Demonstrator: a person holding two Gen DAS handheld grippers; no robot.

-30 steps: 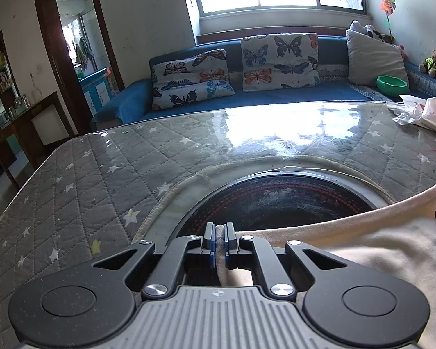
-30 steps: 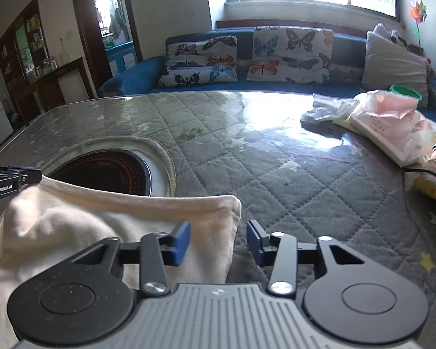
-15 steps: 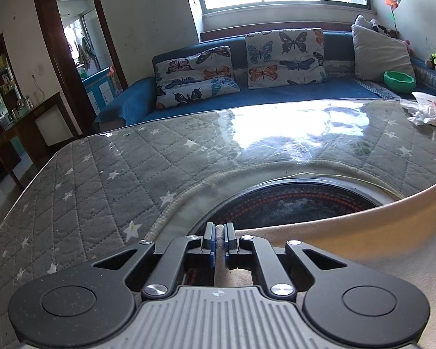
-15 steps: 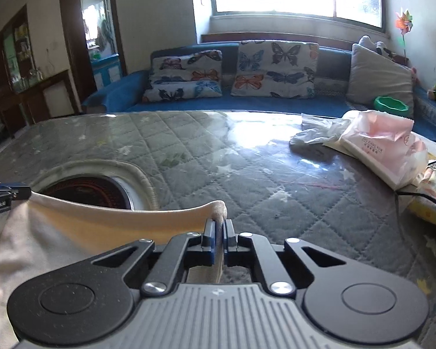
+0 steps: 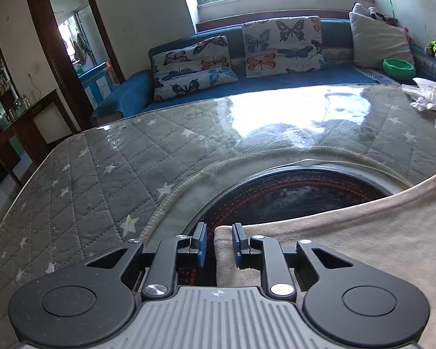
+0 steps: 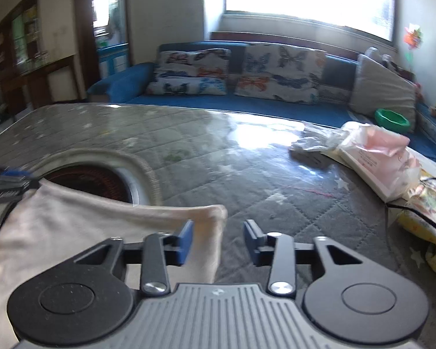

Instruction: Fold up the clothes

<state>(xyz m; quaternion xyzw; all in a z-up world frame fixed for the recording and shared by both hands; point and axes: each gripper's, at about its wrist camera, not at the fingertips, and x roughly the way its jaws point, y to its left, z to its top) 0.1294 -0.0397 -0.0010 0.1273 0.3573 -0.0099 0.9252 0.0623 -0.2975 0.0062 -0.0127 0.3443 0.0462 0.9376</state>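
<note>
A cream garment (image 5: pixel 348 238) lies over the near part of a round dark hob (image 5: pixel 290 197) set into the grey quilted table cover (image 5: pixel 101 168). My left gripper (image 5: pixel 219 244) is opening. The garment's left corner lies between its blue pads, which no longer pinch it. In the right wrist view the garment (image 6: pixel 87 226) spreads to the left. Its right corner rests between the parted pads of my right gripper (image 6: pixel 218 241), which is also opening. The other gripper's fingers (image 6: pixel 11 179) show at the left edge, at the garment's far corner.
Plastic bags and a pink packet (image 6: pixel 378 157) lie on the table's right side, with a yellow patterned bag (image 6: pixel 433 212) nearer. Behind the table is a blue sofa (image 5: pixel 125 96) with butterfly cushions and a green bowl (image 5: pixel 398 68). A doorway opens at the left.
Half a second ago both grippers were shut on the garment's corners with its edge held taut. Now both have parted their jaws and the edge has slackened onto the table.
</note>
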